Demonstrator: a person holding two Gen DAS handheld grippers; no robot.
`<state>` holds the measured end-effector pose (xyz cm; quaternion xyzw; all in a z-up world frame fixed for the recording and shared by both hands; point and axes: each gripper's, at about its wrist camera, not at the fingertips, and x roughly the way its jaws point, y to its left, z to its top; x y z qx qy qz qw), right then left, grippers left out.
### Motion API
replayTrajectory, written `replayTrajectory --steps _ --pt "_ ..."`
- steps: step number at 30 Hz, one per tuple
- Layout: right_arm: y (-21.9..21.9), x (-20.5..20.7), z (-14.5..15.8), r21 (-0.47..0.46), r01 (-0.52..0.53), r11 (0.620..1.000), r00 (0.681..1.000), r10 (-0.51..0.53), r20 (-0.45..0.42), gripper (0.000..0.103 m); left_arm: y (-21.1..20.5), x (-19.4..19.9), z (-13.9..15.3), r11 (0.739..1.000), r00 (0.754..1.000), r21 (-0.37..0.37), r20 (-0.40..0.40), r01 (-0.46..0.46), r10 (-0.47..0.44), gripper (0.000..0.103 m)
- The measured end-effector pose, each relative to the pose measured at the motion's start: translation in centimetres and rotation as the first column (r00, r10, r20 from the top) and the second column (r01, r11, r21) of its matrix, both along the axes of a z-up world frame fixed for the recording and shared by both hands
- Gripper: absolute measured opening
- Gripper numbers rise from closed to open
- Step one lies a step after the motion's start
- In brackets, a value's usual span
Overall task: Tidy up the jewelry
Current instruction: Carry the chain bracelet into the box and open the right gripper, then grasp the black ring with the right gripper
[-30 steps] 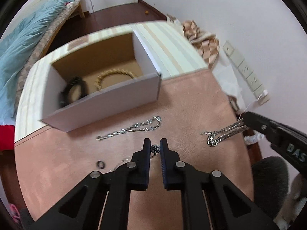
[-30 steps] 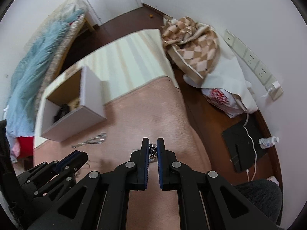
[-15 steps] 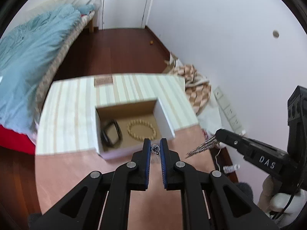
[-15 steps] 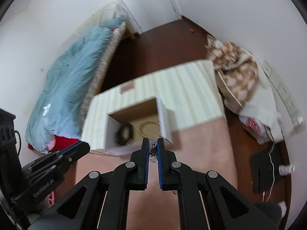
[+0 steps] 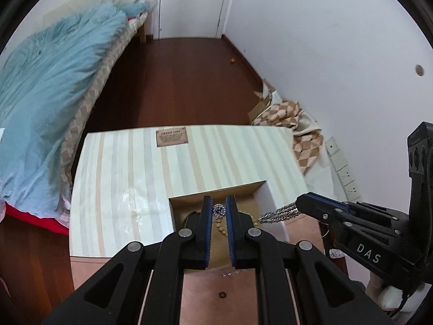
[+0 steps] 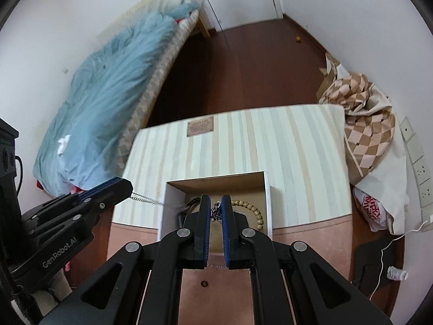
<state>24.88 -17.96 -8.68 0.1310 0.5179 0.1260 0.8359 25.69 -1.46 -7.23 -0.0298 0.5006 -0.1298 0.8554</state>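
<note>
Left gripper [image 5: 219, 211] jaws pinch a pendant [image 5: 219, 209]; right gripper [image 6: 216, 211] jaws pinch a chain [image 6: 216, 213]. Both hang above the box [image 6: 268, 203] holding a bead bracelet [image 6: 250, 210].

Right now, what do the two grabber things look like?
Both are black plastic with silver rivets and blue pads. The left gripper reads "GenRobot.AI" on its side; the right gripper reads "DAS". A black cable runs behind each.
</note>
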Motion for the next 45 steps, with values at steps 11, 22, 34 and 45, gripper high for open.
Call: replayTrajectory --steps 11,22,34,45 --pt "2.4 5.0 -5.0 -0.123 -0.044 0.991 0.996 0.034 -0.08 0.008 -0.2 4.5 -5.8 0.998 0.99 0.061 -0.14 -0.009 0.017 0.01" --pt "0.9 2.9 -8.1 -0.168 -0.043 0.985 0.984 0.013 -0.179 0.066 2.6 2.3 -8.1 0.964 0.97 0.202 -0.136 -0.174 0.203 0.093" --pt "-0.2 -8.1 -10.3 -0.316 -0.026 0.948 0.982 -0.036 -0.188 0.093 2.8 -8.4 -11.7 0.934 0.96 0.316 -0.166 -0.165 0.226 0.101" --pt "-1.5 -16.1 -15.7 -0.325 0.026 0.945 0.965 -0.109 -0.238 0.066 2.2 -14.2 -18.7 0.931 0.91 0.345 -0.336 -0.122 0.244 0.102"
